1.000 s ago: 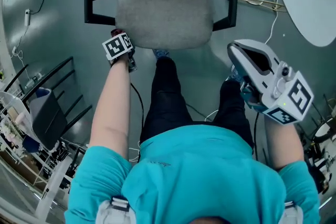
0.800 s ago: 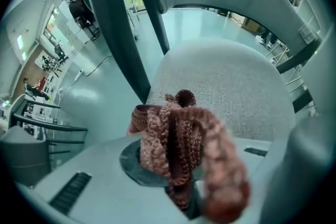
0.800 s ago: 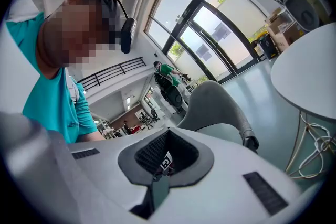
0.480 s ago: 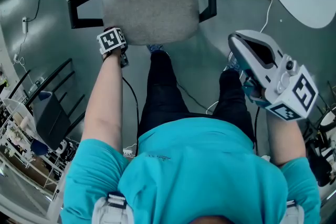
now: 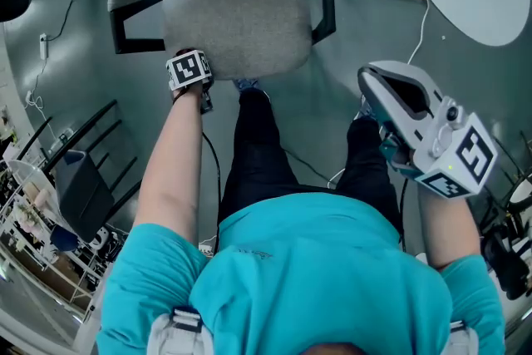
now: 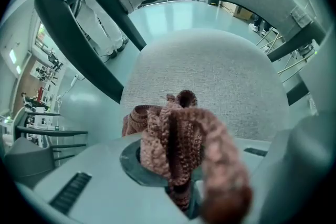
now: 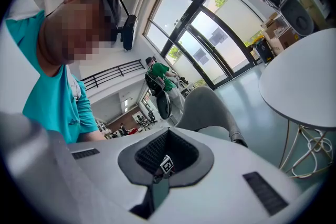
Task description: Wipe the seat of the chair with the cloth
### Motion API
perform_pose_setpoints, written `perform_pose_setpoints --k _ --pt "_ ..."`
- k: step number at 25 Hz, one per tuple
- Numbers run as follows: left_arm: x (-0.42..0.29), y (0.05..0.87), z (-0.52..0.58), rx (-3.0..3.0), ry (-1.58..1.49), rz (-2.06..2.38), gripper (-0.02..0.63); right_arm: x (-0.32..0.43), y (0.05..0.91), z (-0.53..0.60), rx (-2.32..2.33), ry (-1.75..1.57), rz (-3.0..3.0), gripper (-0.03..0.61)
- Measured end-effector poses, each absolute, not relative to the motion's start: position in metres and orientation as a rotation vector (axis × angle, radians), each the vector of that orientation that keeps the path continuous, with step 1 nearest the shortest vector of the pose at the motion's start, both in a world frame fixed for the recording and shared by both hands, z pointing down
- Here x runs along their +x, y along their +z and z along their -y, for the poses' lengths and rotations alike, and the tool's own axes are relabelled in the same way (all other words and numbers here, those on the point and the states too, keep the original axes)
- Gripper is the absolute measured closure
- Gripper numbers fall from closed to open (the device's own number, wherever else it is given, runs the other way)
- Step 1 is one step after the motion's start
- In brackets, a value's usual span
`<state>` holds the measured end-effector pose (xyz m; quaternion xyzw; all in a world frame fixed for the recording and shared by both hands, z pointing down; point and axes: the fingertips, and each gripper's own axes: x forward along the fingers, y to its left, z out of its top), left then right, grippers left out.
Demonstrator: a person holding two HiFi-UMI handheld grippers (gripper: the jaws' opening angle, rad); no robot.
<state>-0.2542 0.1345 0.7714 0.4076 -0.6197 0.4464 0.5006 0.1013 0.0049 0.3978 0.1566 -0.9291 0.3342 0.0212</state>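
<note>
– Well, biggest thing first: the chair (image 5: 327, 4) sits straight ahead of the person, its grey seat (image 5: 237, 12) bare. By my read, wiping hasn't begun.

– Where are the tools?

– The left gripper (image 5: 188, 61) is right at the seat's front-left edge. The right gripper (image 5: 384, 87) hangs well apart, out by the right leg, fingers pressed together on nothing.

– And the cloth (image 6: 176, 141)?

– It's brown and knitted, pinched in the left fingers and bunched into a wad over the seat's near edge. Whether it's touching the fabric or just short, I can't tell.

– What could go wrong from here?

– Start with the chair. Nothing braces it, so a hard push might slide it on that smooth floor. Then the gripper: come in too flat and its hard shell rubs the upholstery instead of the cloth. Then the cloth itself. A wad that narrow cleans only a stripe, so patches could get missed.

– Anything loose?

– One fold curls off to the lower right in the left gripper view. It could catch on the rough weave and tug the cloth out of the pinch.

– Which way does it point?

– Its long axis runs along the fingers. The tip aims forward across the seat toward the backrest.
</note>
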Motion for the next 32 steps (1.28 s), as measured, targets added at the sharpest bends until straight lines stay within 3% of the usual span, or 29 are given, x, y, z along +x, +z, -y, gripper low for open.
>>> perform_pose_setpoints --k 32 --pt "-0.121 0.776 -0.107 1.14 1.138 1.321 0.554 0.138 0.393 -0.001 0.553 1.047 2.904 0.581"
